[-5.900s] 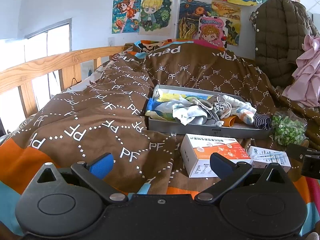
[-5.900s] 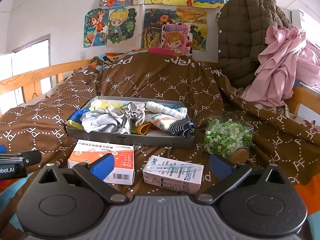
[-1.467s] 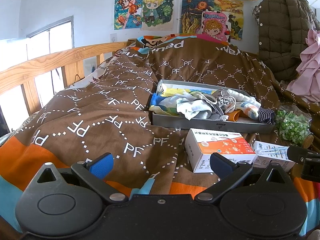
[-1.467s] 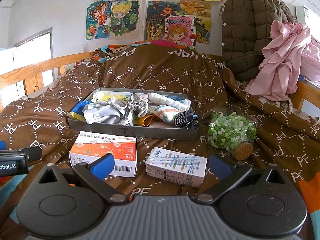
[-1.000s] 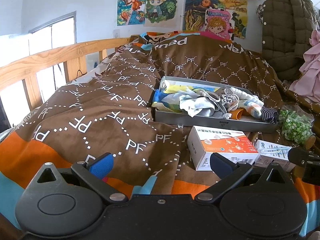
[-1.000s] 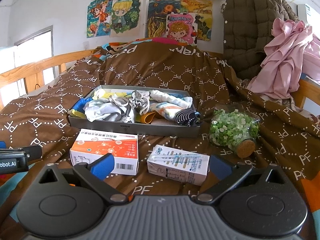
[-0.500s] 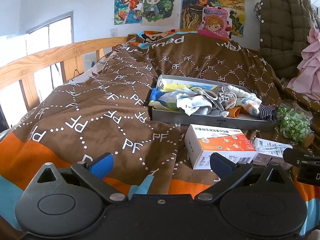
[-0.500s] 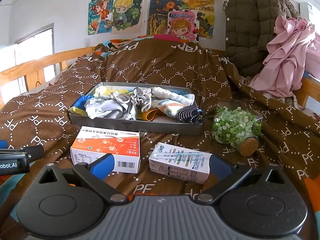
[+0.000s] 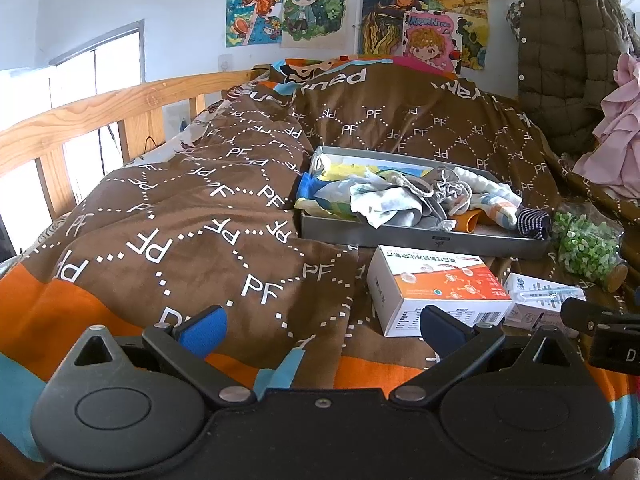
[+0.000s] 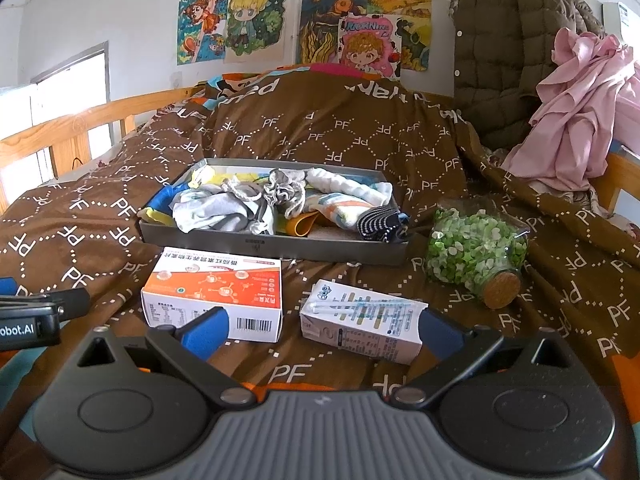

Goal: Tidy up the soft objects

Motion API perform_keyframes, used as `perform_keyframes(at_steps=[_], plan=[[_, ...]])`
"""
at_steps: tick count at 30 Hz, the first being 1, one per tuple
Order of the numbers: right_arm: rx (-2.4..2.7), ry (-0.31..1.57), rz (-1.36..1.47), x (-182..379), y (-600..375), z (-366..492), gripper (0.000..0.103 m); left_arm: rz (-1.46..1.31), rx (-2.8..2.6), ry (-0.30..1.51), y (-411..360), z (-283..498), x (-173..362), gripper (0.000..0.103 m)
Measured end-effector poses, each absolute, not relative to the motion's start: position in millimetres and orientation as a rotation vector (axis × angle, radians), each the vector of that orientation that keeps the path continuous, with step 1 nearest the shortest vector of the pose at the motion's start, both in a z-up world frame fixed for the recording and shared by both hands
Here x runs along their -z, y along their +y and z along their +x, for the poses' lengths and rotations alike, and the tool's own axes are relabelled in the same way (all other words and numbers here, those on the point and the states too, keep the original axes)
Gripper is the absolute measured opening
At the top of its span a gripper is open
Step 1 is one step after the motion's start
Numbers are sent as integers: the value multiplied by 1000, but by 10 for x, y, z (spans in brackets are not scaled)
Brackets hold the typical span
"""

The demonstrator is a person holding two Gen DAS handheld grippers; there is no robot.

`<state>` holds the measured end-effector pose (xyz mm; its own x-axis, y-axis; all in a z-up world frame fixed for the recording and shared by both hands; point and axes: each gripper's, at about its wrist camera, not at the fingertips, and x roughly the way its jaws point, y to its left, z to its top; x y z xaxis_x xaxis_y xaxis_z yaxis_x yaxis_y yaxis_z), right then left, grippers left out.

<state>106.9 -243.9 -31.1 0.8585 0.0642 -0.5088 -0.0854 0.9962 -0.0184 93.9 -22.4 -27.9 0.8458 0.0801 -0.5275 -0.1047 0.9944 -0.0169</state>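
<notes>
1 tray (image 10: pixel 256 245), 2 boxes (image 10: pixel 214 285), 1 jar (image 10: pixel 472 254)

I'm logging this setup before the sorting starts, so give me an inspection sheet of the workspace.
Surface: brown patterned duvet on a wooden-railed bed.
Job's things: grey tray heaped with socks and small cloths.
Clutter: orange-white box, small carton, corked jar lying on its side, all beside the tray.
Grippers: left gripper and right gripper open, empty.
Cables: nothing seen.
Surroundings: drawings on the wall, quilted jacket, pink garment.
</notes>
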Motion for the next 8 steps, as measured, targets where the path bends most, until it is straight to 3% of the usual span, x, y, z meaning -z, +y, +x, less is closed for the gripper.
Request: perform_keyframes(at_steps=[8], plan=[[-78, 533, -40, 310, -2437, 1072, 103, -43, -99, 556, -231, 940, 282, 102]])
